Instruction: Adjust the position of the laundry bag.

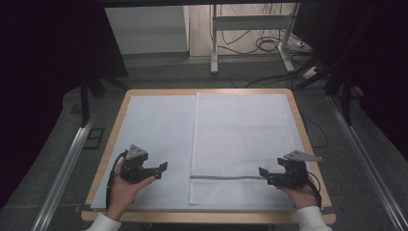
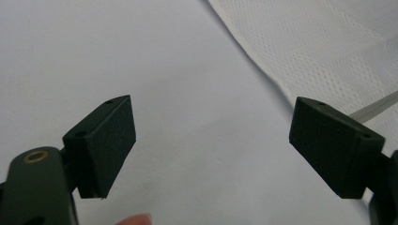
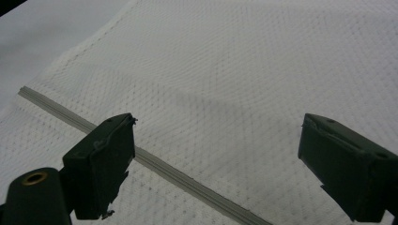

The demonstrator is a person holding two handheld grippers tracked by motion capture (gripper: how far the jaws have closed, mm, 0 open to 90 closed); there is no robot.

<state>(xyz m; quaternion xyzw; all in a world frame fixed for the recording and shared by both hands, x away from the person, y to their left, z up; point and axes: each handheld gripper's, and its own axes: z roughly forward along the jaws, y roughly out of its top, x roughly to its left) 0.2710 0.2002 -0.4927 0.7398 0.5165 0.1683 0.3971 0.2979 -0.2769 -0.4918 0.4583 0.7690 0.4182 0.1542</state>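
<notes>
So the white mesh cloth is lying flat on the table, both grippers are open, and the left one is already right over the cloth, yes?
Not quite. The left gripper is over the bare white table cover, beside the white mesh cloth, as the left gripper view shows. The right gripper is the one over the cloth. The rest holds: the cloth lies flat and both grippers are open.

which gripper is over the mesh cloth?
The right gripper: its open fingers hang over the white mesh cloth, near its grey stripe. The left gripper is over the plain sheet beside the cloth.
</notes>
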